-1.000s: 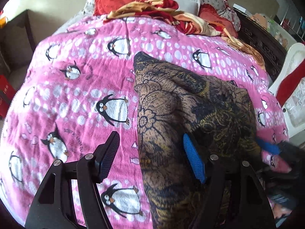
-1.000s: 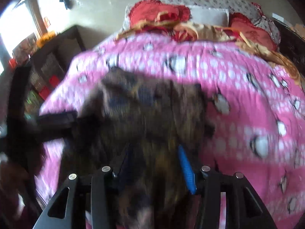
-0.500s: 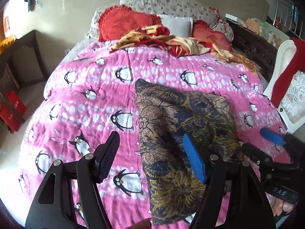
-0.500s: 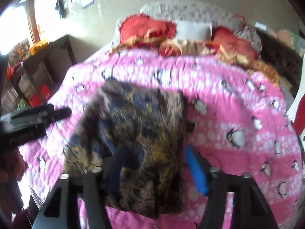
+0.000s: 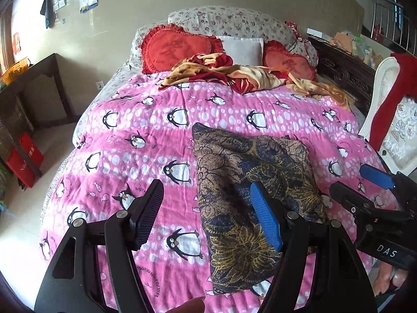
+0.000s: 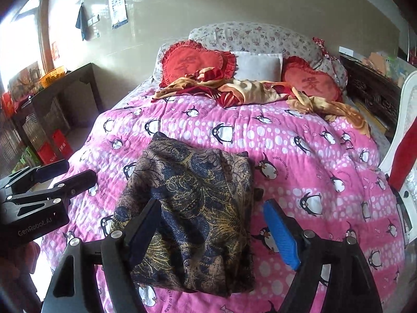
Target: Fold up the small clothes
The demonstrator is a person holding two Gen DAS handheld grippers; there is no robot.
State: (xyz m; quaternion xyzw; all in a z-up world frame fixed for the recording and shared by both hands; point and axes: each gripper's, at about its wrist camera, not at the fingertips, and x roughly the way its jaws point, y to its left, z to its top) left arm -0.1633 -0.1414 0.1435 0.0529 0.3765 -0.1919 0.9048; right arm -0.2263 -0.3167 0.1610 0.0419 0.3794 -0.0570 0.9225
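A person stands at the foot of a bed, holding a two-finger tool in each hand, both raised above a pink penguin blanket (image 5: pixel 146 161). On the left, the left tool (image 5: pixel 208 216) hangs with its jaws spread and nothing between them; beneath its gap lies bare blanket, and its blue pad sits over the near left edge of the garment. In the middle lies the task's thing, a dark floral garment (image 6: pixel 192 208) in navy and gold, folded into a rough rectangle and resting flat on the blanket near the foot of the bed. On the right, the right tool (image 6: pixel 219 232) hovers over the garment's near half, its jaws opening, with cloth below them but nothing pinched. The fold looks nearly done, though the near edge seems lumpy and uneven. To finish this step well, I would judge that both tools should lift straight clear so no cloth snags on a pad, then the layers can be checked for square edges. Farther back, red heart cushions (image 5: pixel 179 47) and a rumpled red and yellow cloth (image 5: pixel 234 74) sit well apart from the garment.
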